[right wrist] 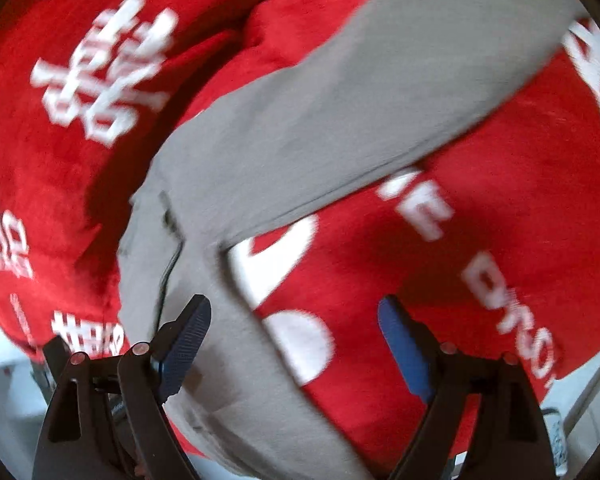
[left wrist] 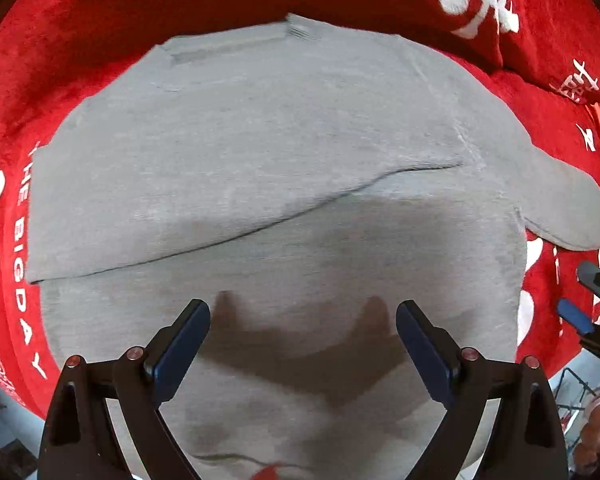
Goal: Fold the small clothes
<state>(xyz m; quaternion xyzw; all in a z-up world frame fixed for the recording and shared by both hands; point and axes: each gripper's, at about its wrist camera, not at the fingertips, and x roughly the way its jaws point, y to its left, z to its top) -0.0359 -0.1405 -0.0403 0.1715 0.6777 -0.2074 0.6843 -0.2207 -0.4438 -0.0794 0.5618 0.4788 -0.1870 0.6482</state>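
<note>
We see the grey garment [left wrist: 260, 152] folded on a red blanket [left wrist: 100, 20], its near edge cut off below the left claw [left wrist: 303, 320], which hangs wide open, holding nothing. The blurred right view shows the right claw [right wrist: 294, 320] spread empty over its sleeve.

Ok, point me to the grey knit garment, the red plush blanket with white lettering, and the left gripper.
Grey knit garment [left wrist: 260, 140]: left wrist view, folded-over top layer.
Red plush blanket with white lettering [left wrist: 100, 12]: left wrist view, bare patch above the garment.
Left gripper [left wrist: 303, 332]: left wrist view, midway between open fingertips.
</note>
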